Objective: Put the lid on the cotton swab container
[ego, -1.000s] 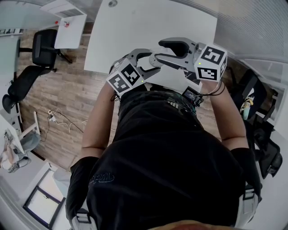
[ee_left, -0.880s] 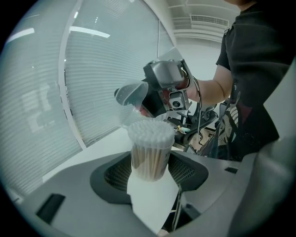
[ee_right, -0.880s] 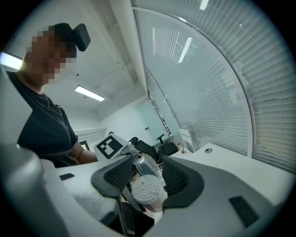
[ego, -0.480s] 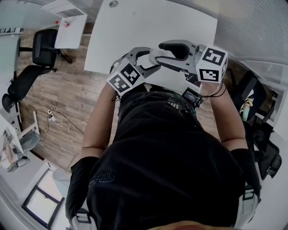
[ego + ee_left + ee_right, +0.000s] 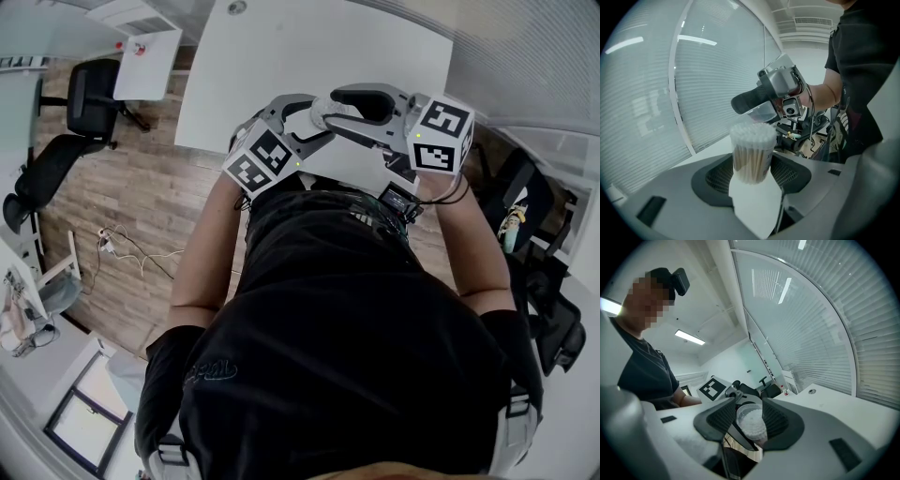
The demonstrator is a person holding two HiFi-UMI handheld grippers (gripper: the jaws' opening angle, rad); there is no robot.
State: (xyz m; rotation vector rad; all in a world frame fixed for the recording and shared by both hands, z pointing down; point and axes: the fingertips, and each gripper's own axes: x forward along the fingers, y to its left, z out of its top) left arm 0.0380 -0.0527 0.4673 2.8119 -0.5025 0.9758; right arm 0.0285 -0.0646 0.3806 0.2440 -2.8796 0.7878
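The left gripper is clamped round the lower body of the cotton swab container, keeping it upright so its open, swab-filled mouth is offered up. Just above, the clear lid sits tilted between the jaws of the right gripper, which have just been closing on it, probably firming the grip for the press down; beyond lies the white table

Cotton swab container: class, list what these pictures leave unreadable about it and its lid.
Head view: the cotton swab container is mostly hidden under the left gripper and the right gripper; the right one's jaws have just been closing, the lid between them.
Left gripper view: container's base hidden low between the jaws; label print blurred.
Both gripper views: overlap hides whether lid touches container.
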